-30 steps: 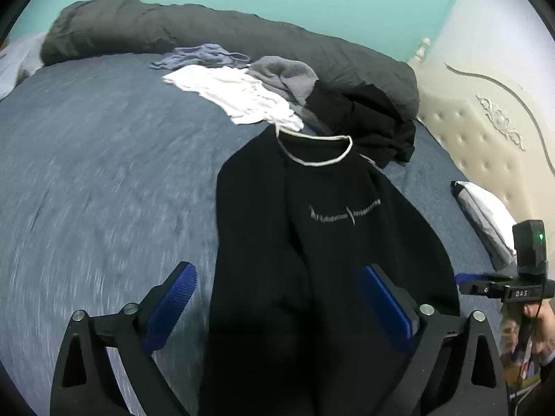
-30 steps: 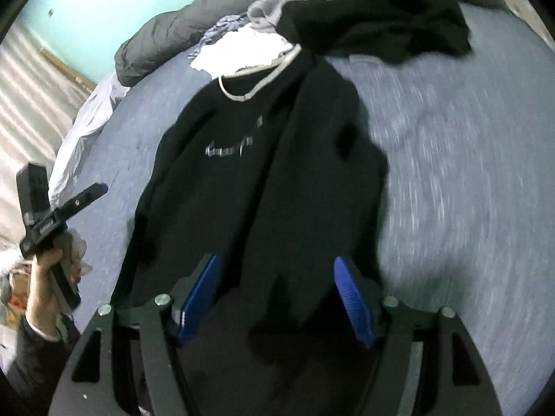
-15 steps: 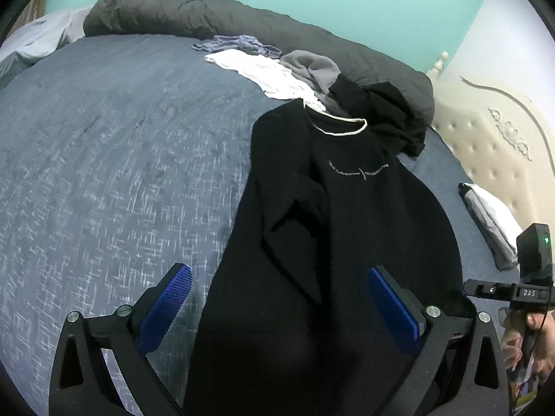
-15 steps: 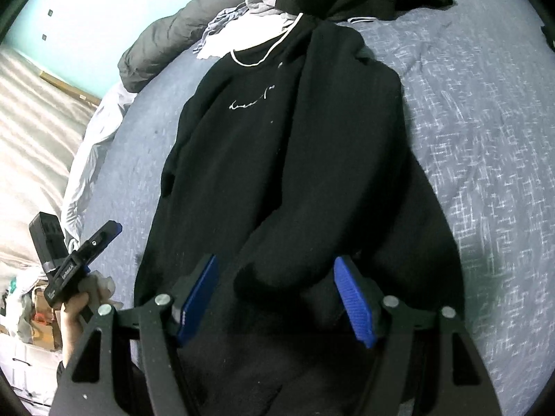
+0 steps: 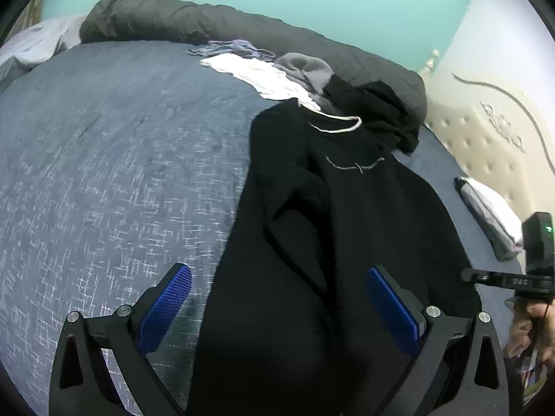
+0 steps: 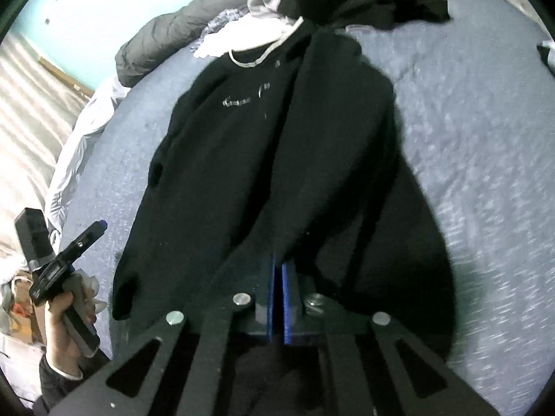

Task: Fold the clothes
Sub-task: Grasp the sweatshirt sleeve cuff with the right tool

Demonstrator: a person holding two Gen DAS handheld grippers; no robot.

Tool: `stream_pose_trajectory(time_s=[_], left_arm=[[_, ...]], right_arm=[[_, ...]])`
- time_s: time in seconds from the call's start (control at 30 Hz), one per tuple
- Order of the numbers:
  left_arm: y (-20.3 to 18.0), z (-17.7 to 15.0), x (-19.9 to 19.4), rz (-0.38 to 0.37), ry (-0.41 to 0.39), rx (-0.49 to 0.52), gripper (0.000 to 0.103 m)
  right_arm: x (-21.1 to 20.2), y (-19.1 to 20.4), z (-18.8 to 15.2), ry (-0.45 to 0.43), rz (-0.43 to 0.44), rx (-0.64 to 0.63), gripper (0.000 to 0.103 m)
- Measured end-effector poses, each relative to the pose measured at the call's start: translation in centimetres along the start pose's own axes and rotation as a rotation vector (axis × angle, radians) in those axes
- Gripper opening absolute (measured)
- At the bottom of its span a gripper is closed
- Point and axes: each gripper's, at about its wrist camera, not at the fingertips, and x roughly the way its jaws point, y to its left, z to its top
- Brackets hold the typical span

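So the black sweatshirt (image 5: 347,225) is spread out lengthwise on the bed (image 5: 104,173), neck end at the far side and hem end near the cameras, sitting toward the right half of the blue-grey cover. It has a white-trimmed collar and a thin line of pale lettering across the chest. One sleeve is folded in over the front and makes a diagonal ridge down the middle.

Right tool (image 6: 277,277): its jaws have just been closing and now the two blue pads are pressed together with only a sliver showing between them — pinching a bit of the sweatshirt's near edge. The cloth bunches up and pulls toward the pads from both sides.

Left tool (image 5: 277,308): wide open, blue pads well apart, one over the bed cover on the left and the other over the black fabric. The sweatshirt's lower left part lies between them, but the pads aren't pressing on anything.

Each hand shows up in the other camera too — the left hand (image 6: 66,322) wraps around its handle at the near left edge of the bed.

No baskets or bins anywhere. The rest of the laundry is just loose in a heap at the far side: a white top (image 5: 256,76), a grey piece (image 5: 308,69), something bluish (image 5: 229,46) and a crumpled black garment (image 5: 378,111) touching the sweatshirt's collar. Behind that a dark grey duvet (image 5: 208,24) is rolled along the far edge. A small folded stack (image 5: 485,208) sits on the right by the cream headboard (image 5: 492,145).
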Motion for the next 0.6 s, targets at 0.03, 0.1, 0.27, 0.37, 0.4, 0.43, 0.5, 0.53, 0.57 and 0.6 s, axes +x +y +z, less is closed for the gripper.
stream_pose_trajectory(time_s=[0.03, 0.1, 0.27, 0.37, 0.4, 0.43, 0.5, 0.53, 0.57, 0.6], left_arm=[[0.3, 0.0, 0.0, 0.003, -0.002, -0.010, 0.103], [0.8, -0.1, 0.0, 0.009, -0.005, -0.025, 0.103], [1.5, -0.1, -0.1, -0.005, -0.010, -0.055, 0.103], [1.8, -0.2, -0.2, 0.000, -0.013, -0.065, 0.103], [1.9, -0.3, -0.1, 0.000, -0.008, -0.072, 0.103], [2.0, -0.3, 0.0, -0.001, -0.005, -0.076, 0.103], [2.0, -0.3, 0.2, -0.001, -0.001, -0.079, 0.103], [1.9, -0.2, 0.2, 0.000, -0.001, -0.073, 0.103], [1.8, -0.2, 0.2, 0.001, 0.000, -0.068, 0.103], [1.8, -0.2, 0.2, 0.002, -0.002, -0.064, 0.103]], right_arm=[[-0.7, -0.4, 0.2, -0.014, -0.011, -0.001, 0.003], [-2.3, -1.4, 0.8, -0.044, -0.035, 0.004, 0.002], [-5.9, -4.9, 2.5, -0.093, -0.117, 0.024, 0.002], [-8.1, -7.7, 3.6, -0.117, -0.187, 0.041, 0.002], [-8.7, -8.5, 3.8, -0.123, -0.209, 0.049, 0.002], [-9.2, -9.3, 4.1, -0.128, -0.230, 0.059, 0.002], [-10.1, -11.3, 4.8, -0.138, -0.279, 0.079, 0.002], [-10.5, -12.3, 5.2, -0.142, -0.305, 0.087, 0.002], [-10.7, -13.0, 5.6, -0.143, -0.323, 0.094, 0.002], [-10.8, -13.7, 5.8, -0.144, -0.338, 0.101, 0.002]])
